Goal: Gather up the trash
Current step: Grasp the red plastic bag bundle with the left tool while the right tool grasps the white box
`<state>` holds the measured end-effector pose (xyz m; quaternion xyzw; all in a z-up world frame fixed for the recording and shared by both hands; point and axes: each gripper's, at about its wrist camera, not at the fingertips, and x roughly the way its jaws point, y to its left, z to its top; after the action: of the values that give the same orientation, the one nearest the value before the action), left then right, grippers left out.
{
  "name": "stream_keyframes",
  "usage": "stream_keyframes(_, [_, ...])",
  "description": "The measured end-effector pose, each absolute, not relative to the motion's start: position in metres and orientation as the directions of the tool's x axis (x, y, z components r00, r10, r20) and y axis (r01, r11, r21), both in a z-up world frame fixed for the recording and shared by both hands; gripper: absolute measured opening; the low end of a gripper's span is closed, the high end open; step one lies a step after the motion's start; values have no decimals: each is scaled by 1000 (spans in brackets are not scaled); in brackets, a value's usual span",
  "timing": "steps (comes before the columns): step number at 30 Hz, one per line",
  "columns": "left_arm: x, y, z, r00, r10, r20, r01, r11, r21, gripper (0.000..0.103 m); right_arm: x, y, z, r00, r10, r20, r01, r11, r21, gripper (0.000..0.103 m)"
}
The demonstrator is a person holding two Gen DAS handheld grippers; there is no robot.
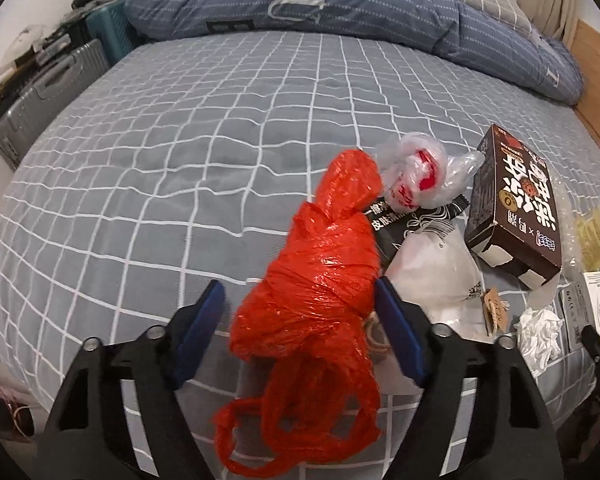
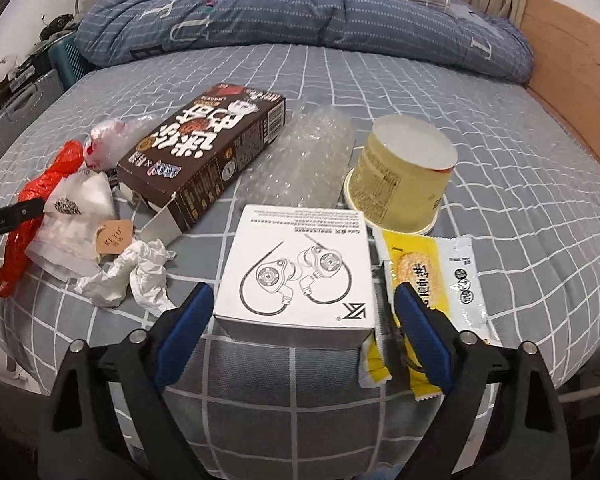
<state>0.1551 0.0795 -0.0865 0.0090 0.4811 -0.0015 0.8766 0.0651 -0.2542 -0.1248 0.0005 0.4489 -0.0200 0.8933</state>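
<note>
Left fingers (image 1: 300,320) stand partly open around the red plastic bag (image 1: 320,280) on the bed (image 1: 180,140), the right pad touching it. Right fingers (image 2: 304,316) gape astride the white box (image 2: 300,272); the yellow cup (image 2: 404,176) sits at one o'clock.

Left gripper (image 1: 300,312) angled down, part open; right gripper (image 2: 304,312) likewise.

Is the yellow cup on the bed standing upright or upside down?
Upside down. In the right wrist view the yellow cup rests with its wide rim on the bed, and its smaller flat base faces up.
</note>
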Motion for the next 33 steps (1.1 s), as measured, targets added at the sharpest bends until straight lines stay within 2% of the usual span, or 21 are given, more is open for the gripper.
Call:
stream_keyframes(7, [156,71,-92,522,4,-853,32,999,25,57,67,-254,-129,575,-11,-818,25,1000,4,70])
stream_keyframes(11, [155,70,-95,510,-11,-860,41,999,11,46,67,-254,-130,570,-10,-822,24,1000,5,69])
stream_keyframes(14, [154,69,-93,513,-16,-858,41,999,6,42,67,-254,-130,570,-6,-821,26,1000,11,68])
stream_keyframes(33, [137,68,-62,575,-6,-818,10,1000,0,41,59,-254,-108,608,2,-794,21,1000,18,68])
